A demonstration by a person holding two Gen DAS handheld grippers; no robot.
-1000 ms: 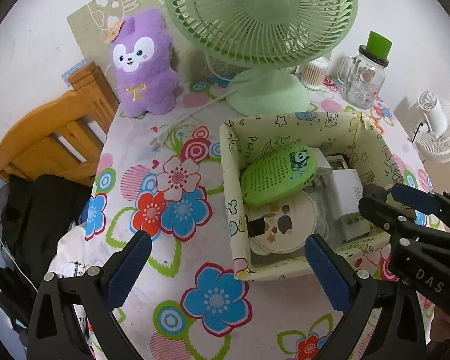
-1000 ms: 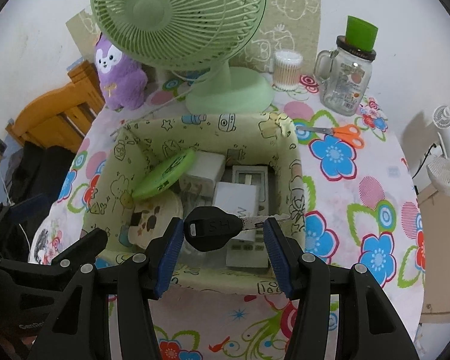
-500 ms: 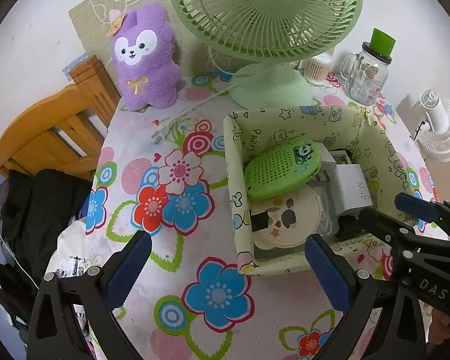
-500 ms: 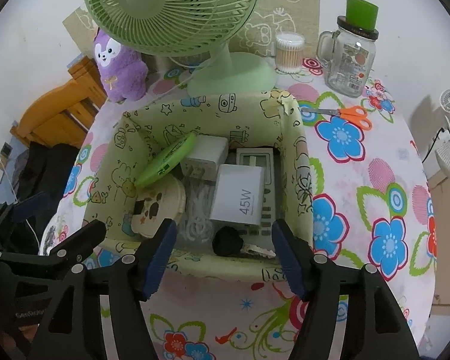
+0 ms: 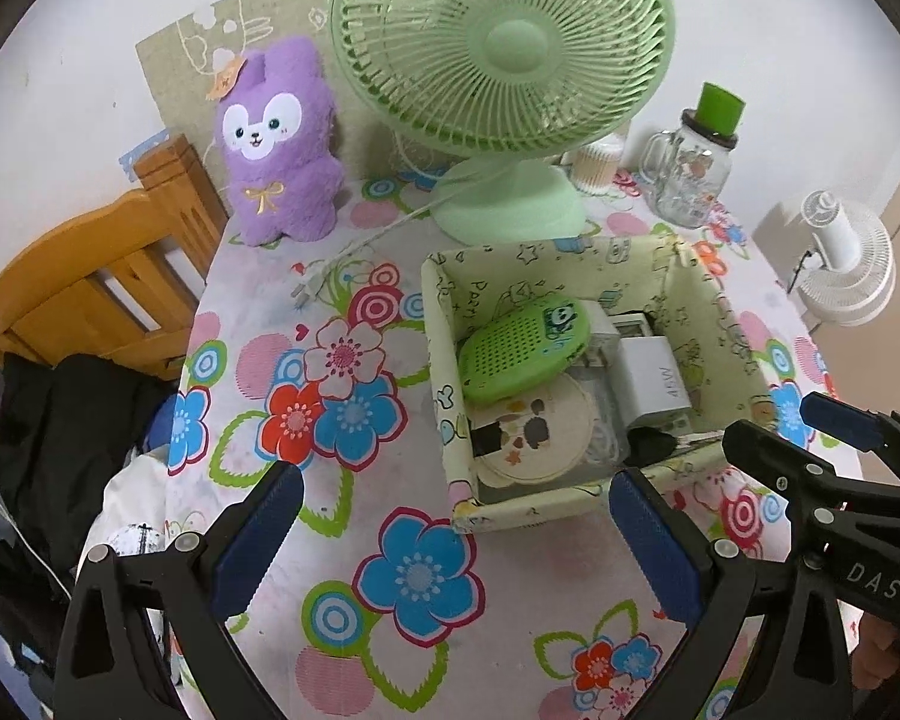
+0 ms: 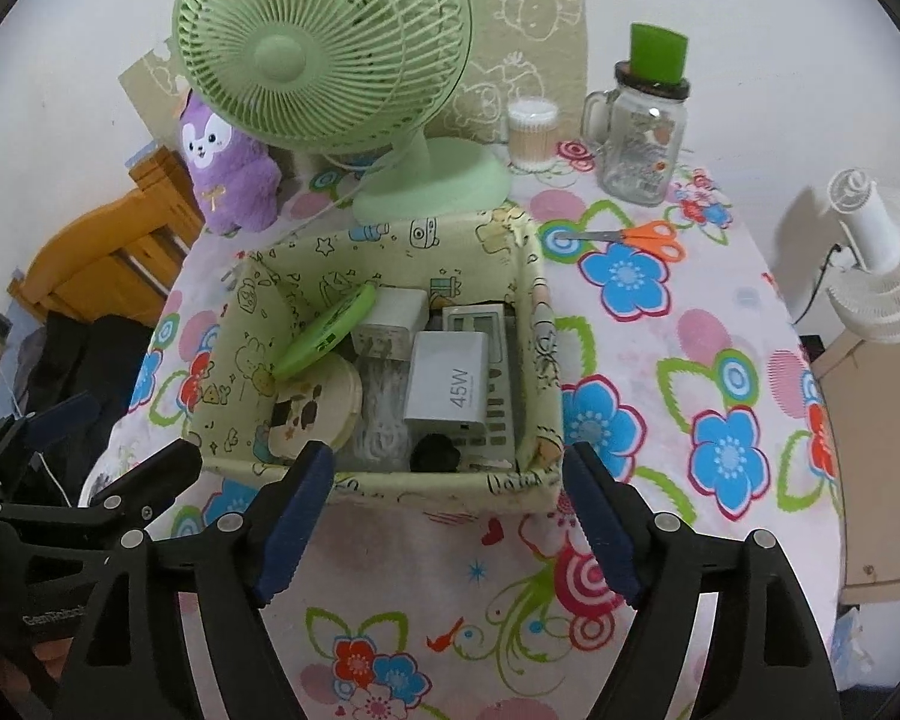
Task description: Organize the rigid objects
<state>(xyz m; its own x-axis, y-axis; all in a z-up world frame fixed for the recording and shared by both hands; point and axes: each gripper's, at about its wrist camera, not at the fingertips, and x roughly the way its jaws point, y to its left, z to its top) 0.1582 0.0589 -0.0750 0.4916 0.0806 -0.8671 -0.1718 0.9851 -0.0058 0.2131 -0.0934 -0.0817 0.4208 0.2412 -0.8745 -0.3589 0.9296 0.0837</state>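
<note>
A pale green fabric storage box (image 6: 384,489) (image 5: 444,360) stands on the flowered table. In it lie a green oval gadget (image 6: 327,330) (image 5: 522,348), a white 45W charger (image 6: 447,384) (image 5: 654,378), a round cream compact (image 6: 312,411), a grey remote (image 6: 498,360) and a black key (image 6: 438,453) (image 5: 654,444) at the near wall. My right gripper (image 6: 447,525) is open and empty, just in front of the box. My left gripper (image 5: 450,540) is open and empty, left of the box's front. Orange-handled scissors (image 6: 636,237) lie right of the box.
A green desk fan (image 6: 342,72) stands behind the box, with a purple plush (image 5: 276,144) to its left. A glass jar mug (image 6: 642,138) and a cotton swab tub (image 6: 531,132) stand at the back right. A wooden chair (image 5: 90,288) is off the table's left edge.
My right gripper was shut on the black key above the box; it opened, the key dropped into the box, and the gripper drew back. My left gripper also drew back.
</note>
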